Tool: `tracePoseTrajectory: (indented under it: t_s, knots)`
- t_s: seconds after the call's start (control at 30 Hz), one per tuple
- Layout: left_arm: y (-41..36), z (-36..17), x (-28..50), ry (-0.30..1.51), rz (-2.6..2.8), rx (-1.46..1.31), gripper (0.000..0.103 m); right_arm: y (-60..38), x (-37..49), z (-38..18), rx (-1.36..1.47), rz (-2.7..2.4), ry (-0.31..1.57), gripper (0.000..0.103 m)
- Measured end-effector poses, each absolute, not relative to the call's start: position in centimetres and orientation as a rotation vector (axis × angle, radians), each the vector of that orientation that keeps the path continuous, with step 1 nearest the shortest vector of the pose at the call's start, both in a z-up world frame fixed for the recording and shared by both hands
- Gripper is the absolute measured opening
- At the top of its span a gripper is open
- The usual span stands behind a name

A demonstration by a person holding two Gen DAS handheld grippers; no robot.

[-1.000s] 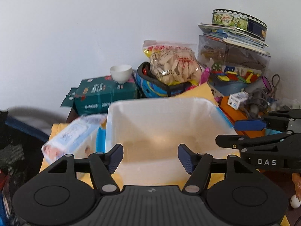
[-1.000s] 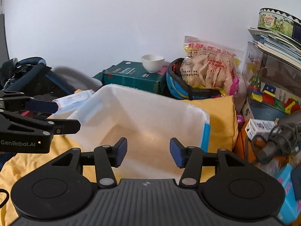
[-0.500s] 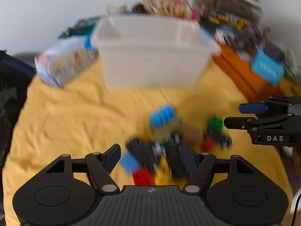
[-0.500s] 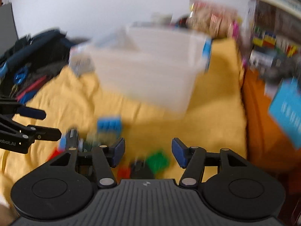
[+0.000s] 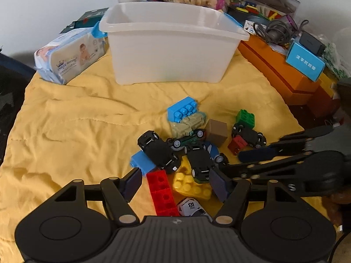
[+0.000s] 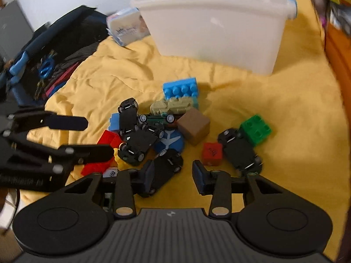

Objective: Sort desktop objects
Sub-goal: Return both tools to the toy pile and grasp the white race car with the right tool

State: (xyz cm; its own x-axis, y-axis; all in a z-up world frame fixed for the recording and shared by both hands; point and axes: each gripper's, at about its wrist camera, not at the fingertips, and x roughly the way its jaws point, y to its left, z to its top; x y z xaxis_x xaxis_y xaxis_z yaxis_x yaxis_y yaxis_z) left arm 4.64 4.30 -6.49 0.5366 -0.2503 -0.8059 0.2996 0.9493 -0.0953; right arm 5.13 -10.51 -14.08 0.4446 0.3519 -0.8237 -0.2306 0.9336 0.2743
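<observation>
Step in hand: both grippers are hanging over the toy pile on the yellow cloth [image 5: 65, 120], and I judge each is lining up a first pick for the white bin [image 5: 171, 50].
Left gripper [image 5: 175, 182]: it is standing wide and holding nothing; the red brick [image 5: 161, 188] and yellow brick [image 5: 193, 186] are lying between its pads, untouched.
Right gripper [image 6: 172, 176]: its jaws have just been narrowing; an upturned black car [image 6: 163, 171] is lying at its left pad, but I cannot tell whether it is being pressed.
Bin: it is waiting straight ahead of both grippers, beyond the pile, with nothing showing inside.
Doing it well: the pads should be straddling one piece only, since the cars and bricks are lying tangled together.
Risk: the two grippers are working close together, so they could be colliding.
</observation>
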Motion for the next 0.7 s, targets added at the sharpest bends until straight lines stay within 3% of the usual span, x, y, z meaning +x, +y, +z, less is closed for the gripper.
tracePoseTrajectory:
  t_s: [0.13, 0.17, 0.23, 0.27, 0.47, 0.57, 0.6, 0.63, 0.7]
  knots:
    - [4.2, -6.6, 5.4, 0.955, -0.359, 0.064, 0.071, -10.9, 5.7, -15.5, 0.270, 0.373, 1.085, 0.042]
    - [4.2, -6.7, 5.6, 0.957, -0.365, 0.065, 0.070, -10.8, 5.6, -15.4, 0.271, 0.374, 1.074, 0.031]
    - [4.3, -6.8, 6.0, 0.965, -0.381, 0.060, 0.068, -10.5, 5.4, -14.8, 0.236, 0.363, 1.065, 0.030]
    - [4.3, -6.9, 6.3, 0.971, -0.394, 0.056, 0.068, -10.4, 4.8, -14.2, 0.192, 0.358, 1.048, 0.020]
    - [2.6, -7.6, 7.2, 0.995, -0.460, 0.088, 0.067, -11.8, 1.8, -12.5, 0.016, 0.251, 1.011, 0.019]
    - [1.4, -8.4, 7.7, 1.015, -0.466, 0.124, 0.059, -13.3, 0.7, -12.2, -0.051, 0.191, 1.017, 0.019]
    - [1.2, -8.6, 7.9, 1.020, -0.467, 0.118, 0.051, -13.6, 0.4, -12.1, -0.103, 0.168, 1.015, 0.019]
    - [1.0, -8.8, 8.0, 1.022, -0.467, 0.116, 0.032, -13.8, 0.0, -12.1, -0.155, 0.146, 1.012, 0.019]
    - [0.5, -9.1, 7.9, 1.027, -0.462, 0.149, 0.033, -14.1, -0.3, -12.4, -0.255, 0.103, 1.009, 0.019]
